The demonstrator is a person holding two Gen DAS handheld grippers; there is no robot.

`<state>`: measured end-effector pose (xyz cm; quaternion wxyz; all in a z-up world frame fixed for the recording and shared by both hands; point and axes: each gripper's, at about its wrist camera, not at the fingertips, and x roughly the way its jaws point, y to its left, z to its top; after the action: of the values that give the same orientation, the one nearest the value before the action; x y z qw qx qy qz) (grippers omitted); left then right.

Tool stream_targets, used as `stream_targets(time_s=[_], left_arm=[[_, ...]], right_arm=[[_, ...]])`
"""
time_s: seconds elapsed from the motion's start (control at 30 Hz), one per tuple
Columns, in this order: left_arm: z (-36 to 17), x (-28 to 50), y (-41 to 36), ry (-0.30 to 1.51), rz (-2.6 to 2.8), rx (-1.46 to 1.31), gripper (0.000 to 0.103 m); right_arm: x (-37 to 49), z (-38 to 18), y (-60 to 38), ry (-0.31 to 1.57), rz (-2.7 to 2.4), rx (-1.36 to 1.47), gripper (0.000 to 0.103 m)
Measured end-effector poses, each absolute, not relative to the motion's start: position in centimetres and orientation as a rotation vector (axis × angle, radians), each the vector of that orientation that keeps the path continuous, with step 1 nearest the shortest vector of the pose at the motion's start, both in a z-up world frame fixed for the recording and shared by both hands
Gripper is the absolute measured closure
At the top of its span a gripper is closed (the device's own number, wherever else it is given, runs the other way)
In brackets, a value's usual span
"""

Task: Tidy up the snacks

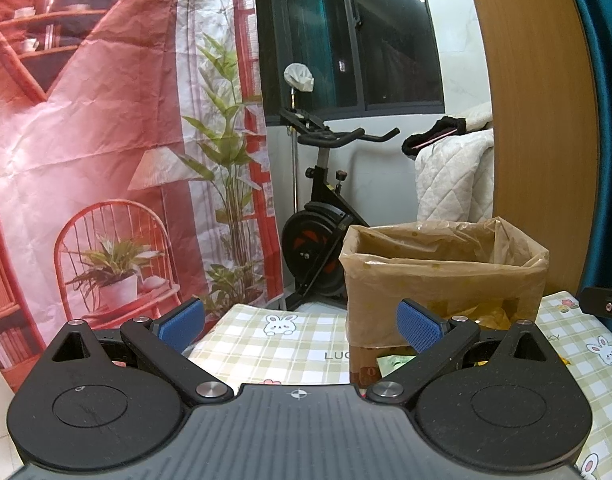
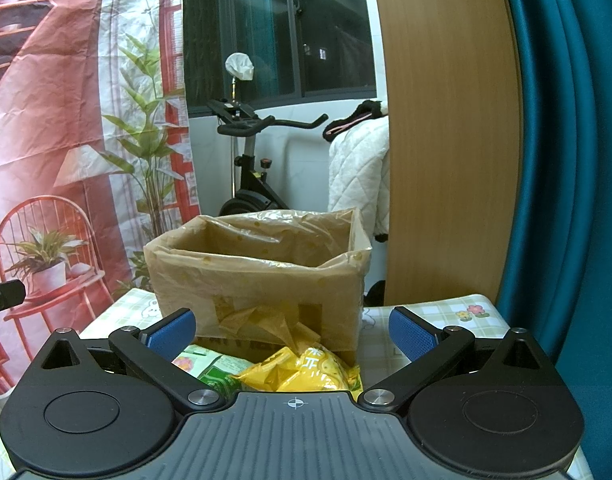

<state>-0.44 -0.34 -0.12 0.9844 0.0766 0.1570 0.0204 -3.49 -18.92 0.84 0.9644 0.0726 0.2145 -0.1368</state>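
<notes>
— How do the two grippers stand from where you are?

— The left gripper has its blue pads spread wide, nothing between them and touching nothing. The right gripper is spread just as wide and is empty too; it hangs above the snacks without touching them.

— Where are the snacks?

— In the right wrist view, at about six o'clock between the fingers, lies a yellow snack bag, and touching it at its nine o'clock a green and white packet. Both lie on the table at the foot of the cardboard box, which stands at twelve o'clock from them.

— And the box?

— Open at the top, lined with a thin yellowish plastic bag folded over its rim; a crumpled fold of it hangs down the near wall, just over the yellow bag. From the left gripper the box sits at about one o'clock, near its right finger.

— What lies around?

— A checked tablecloth printed with rabbits. Beyond it, at twelve o'clock, an exercise bike; at ten o'clock a red printed backdrop; at two o'clock a wooden panel with a white quilt beside it.

— Any writing?

— The cloth shows "LUC" before the box cuts it off. The yellow bag carries red characters, too partial to read.
</notes>
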Motion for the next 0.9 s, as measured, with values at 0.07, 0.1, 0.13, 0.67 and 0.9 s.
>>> stream_targets(time_s=[0.07,0.1,0.13,0.67,0.9], left_arm=[[-0.1,-0.4,-0.4,0.312,0.038,0.16,0.0],[-0.1,-0.4,-0.4,0.313,0.036,0.161,0.0],[-0.2,-0.3,-0.3,0.314,0.033,0.159,0.0],[-5.0,2.3,1.9,0.442,0.03,0.132,0.0],[-8.5,3.0,3.3,0.525,-0.016,0.112,0.001]], right_arm=[[-3.5,0.8,-18.9,0.435,-0.277,0.147,0.0],[-3.5,0.8,-18.8,0.435,-0.276,0.146,0.0],[-3.4,0.8,-18.9,0.436,-0.276,0.146,0.0],[-3.2,-3.7,-17.4,0.415,-0.191,0.133,0.0],[-1.6,-9.1,-15.0,0.61,-0.091,0.128,0.0]])
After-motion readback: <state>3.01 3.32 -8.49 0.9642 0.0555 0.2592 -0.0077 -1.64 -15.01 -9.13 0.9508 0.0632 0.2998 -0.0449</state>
